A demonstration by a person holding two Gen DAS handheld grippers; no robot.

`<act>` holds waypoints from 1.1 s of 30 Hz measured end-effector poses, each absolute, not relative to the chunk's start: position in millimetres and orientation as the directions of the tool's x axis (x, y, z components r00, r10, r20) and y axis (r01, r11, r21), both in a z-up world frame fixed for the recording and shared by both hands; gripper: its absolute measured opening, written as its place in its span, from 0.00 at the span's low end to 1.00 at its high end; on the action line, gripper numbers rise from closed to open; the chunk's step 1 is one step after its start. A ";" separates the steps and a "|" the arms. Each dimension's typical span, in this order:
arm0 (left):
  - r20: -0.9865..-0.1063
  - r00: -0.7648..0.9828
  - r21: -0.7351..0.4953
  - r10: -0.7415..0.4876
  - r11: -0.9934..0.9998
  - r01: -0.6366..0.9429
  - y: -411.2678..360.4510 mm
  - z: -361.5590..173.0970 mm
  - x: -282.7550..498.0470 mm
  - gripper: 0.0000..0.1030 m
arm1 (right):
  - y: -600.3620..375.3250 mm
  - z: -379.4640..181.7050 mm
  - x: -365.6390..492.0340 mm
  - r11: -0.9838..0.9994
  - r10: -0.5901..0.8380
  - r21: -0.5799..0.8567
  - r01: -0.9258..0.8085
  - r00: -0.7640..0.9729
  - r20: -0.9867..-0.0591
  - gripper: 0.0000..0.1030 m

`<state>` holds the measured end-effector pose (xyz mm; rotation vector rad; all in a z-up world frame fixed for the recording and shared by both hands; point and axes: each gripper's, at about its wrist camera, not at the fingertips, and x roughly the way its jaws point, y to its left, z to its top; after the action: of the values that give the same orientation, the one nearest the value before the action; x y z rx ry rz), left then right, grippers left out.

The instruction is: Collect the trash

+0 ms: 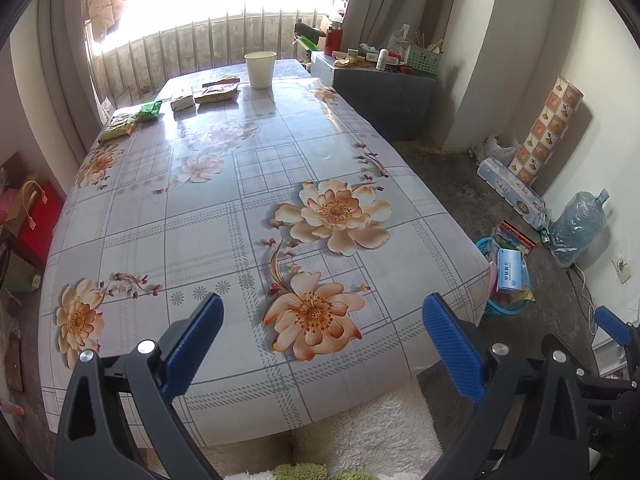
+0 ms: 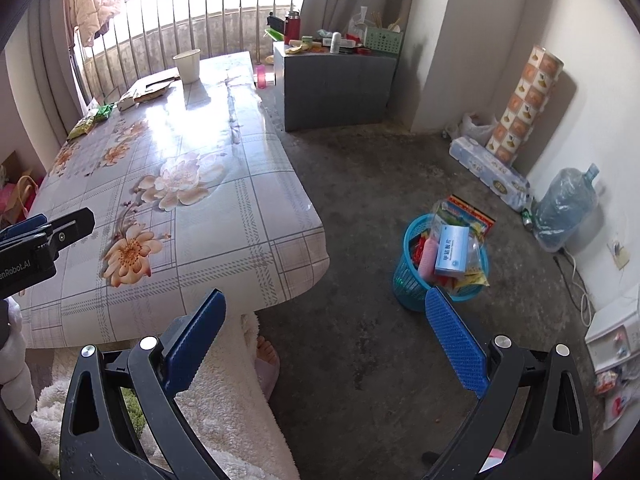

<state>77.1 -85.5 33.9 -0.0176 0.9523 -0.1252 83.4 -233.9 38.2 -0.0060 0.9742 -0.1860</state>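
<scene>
Left wrist view: left gripper spread wide, empty, above near end of floral-cloth table. Wrappers at far end: green packets, brown packets, beside white paper cup.

Right wrist view: right gripper spread wide, empty, over concrete floor. Blue trash basket on floor beside table, heaped with boxes and wrappers; blue-white box on top.
</scene>
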 end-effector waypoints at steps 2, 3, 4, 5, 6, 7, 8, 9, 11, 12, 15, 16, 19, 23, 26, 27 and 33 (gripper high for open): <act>-0.812 0.572 -0.073 -0.117 0.992 0.099 -84.4 36.6 79.3 0.95 | -233.5 42.0 86.1 0.984 -0.163 -0.094 0.152 0.548 -0.821 0.93; -0.812 0.571 -0.074 -0.119 0.992 0.100 -83.9 37.7 80.6 0.95 | -233.3 43.7 87.5 0.984 -0.165 -0.097 0.152 0.546 -0.821 0.93; -0.813 0.570 -0.076 -0.120 0.992 0.100 -83.3 38.8 81.9 0.95 | -233.2 45.0 88.6 0.984 -0.166 -0.098 0.152 0.545 -0.822 0.93; -0.813 0.569 -0.080 -0.123 0.992 0.100 -82.7 39.9 82.8 0.95 | -233.5 46.7 90.1 0.984 -0.165 -0.097 0.152 0.543 -0.823 0.93; -0.813 0.569 -0.082 -0.124 0.992 0.099 -81.8 40.7 84.2 0.95 | -233.5 46.7 90.3 0.984 -0.165 -0.097 0.152 0.543 -0.823 0.93; -0.813 0.569 -0.082 -0.123 0.992 0.098 -81.3 41.5 85.3 0.95 | -233.2 47.4 91.3 0.984 -0.166 -0.098 0.152 0.541 -0.824 0.93; -0.813 0.569 -0.083 -0.124 0.992 0.097 -80.7 42.0 86.6 0.95 | -233.2 47.8 92.2 0.983 -0.167 -0.100 0.152 0.539 -0.825 0.93; -0.814 0.567 -0.084 -0.124 0.992 0.096 -80.2 42.2 87.6 0.95 | -233.2 48.2 92.4 0.983 -0.169 -0.102 0.153 0.538 -0.826 0.93; -0.816 0.564 -0.089 -0.126 0.992 0.093 -79.0 42.9 89.6 0.95 | -233.2 49.5 94.2 0.983 -0.171 -0.105 0.152 0.533 -0.829 0.93; -0.817 0.563 -0.089 -0.126 0.992 0.093 -78.6 43.0 89.9 0.95 | -232.9 50.1 94.7 0.983 -0.171 -0.106 0.151 0.533 -0.829 0.93; -0.817 0.563 -0.091 -0.127 0.992 0.093 -78.4 43.5 90.3 0.95 | -232.5 50.3 95.1 0.982 -0.175 -0.110 0.151 0.533 -0.828 0.93; -0.817 0.562 -0.090 -0.128 0.991 0.095 -78.7 43.4 90.4 0.95 | -232.5 50.8 95.6 0.982 -0.177 -0.113 0.151 0.531 -0.829 0.93; -0.820 0.557 -0.095 -0.134 0.991 0.099 -78.5 43.5 92.1 0.95 | -232.9 51.9 96.8 0.982 -0.180 -0.118 0.150 0.527 -0.830 0.93; -0.822 0.552 -0.099 -0.139 0.990 0.103 -79.0 43.8 93.8 0.95 | -234.1 54.8 98.3 0.981 -0.184 -0.125 0.147 0.526 -0.830 0.93; -0.821 0.553 -0.099 -0.139 0.990 0.103 -78.7 44.4 94.0 0.95 | -235.2 56.3 99.5 0.981 -0.188 -0.131 0.145 0.523 -0.831 0.93; -0.820 0.555 -0.098 -0.139 0.990 0.103 -78.4 44.8 94.0 0.95 | -235.4 56.7 100.0 0.981 -0.188 -0.131 0.143 0.524 -0.831 0.93; -0.822 0.554 -0.101 -0.135 0.991 0.092 -74.3 43.8 92.9 0.95 | -233.0 55.2 100.3 0.982 -0.182 -0.132 0.132 0.517 -0.836 0.93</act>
<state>92.9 -74.3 43.8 -0.0475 0.9750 -0.1343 100.3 -233.0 55.2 -0.0542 1.0100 -0.1888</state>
